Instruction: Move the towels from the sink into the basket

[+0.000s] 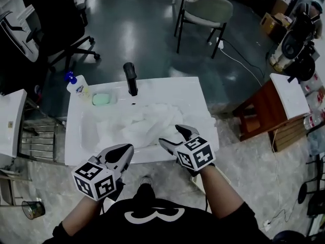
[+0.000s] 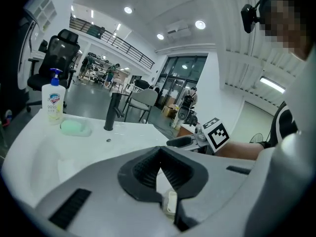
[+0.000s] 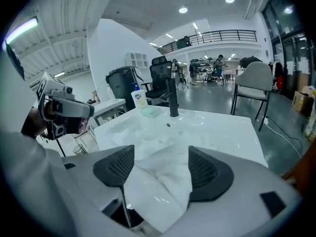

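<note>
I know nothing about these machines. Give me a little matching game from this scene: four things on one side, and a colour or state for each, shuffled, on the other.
Things:
1. faucet
2. bar of soap
3. towels
4. left claw

Descriptions:
A. pale green
B. white, heaped in the sink
C. shut, holding nothing
D. black

Pairs: 1-D, 2-A, 3-B, 4-C.
</note>
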Motion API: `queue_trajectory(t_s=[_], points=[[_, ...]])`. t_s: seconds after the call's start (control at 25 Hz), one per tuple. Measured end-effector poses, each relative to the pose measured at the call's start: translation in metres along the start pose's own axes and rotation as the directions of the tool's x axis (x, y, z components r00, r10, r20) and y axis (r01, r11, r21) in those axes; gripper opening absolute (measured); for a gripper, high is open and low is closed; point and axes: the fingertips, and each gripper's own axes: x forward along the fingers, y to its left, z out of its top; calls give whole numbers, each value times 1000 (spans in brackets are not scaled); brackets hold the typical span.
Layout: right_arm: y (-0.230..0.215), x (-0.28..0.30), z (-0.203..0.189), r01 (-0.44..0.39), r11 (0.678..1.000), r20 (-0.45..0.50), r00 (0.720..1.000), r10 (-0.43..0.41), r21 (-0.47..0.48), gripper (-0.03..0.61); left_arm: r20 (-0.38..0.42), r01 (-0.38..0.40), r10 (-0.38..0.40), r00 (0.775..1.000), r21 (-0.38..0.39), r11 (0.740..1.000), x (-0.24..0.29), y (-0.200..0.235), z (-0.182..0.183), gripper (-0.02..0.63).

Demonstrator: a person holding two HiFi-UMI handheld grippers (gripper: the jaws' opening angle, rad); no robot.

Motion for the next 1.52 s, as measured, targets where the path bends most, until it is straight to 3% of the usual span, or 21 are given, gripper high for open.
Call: queue_trajectory(t_s=[0.32, 0.48, 0.72, 0.92, 1.0, 1.08, 1.2, 1.24, 1.52], points=[[-41, 79, -1, 45, 998, -146, 988, -50, -34, 336, -6, -21, 20, 1000, -34, 999, 11, 72, 15, 6], [-55, 108, -16, 43, 999, -228, 973, -39, 10, 367, -8, -23, 23, 1000, -32, 999, 14, 92, 22, 6], [-70, 143, -49, 42, 998, -403, 915, -21, 42, 374, 26, -41, 43, 999, -60, 997, 23, 116, 32, 6], [-75, 155, -62, 41, 998, -464, 886, -12, 53, 373, 18, -55, 57, 998, -96, 994, 25, 129, 30, 6], [-75, 157, -67, 29, 998, -483, 875, -3, 47, 348, 12, -63, 64, 998, -101, 993, 25, 132, 28, 6], [-76, 158, -69, 23, 999, -494, 870, -4, 32, 274, 10, -69, 70, 997, -105, 992, 25, 135, 27, 6], [-76, 153, -63, 13, 1000, -479, 878, -2, 21, 119, 7, -73, 74, 997, -105, 992, 24, 137, 26, 5], [-75, 151, -60, 7, 1000, -468, 884, 3, 21, 101, 6, -74, 75, 997, -103, 992, 24, 138, 26, 6], [-66, 117, -17, 8, 998, -278, 961, 10, 63, 83, 19, -64, 66, 998, -85, 994, 21, 137, 34, 6]])
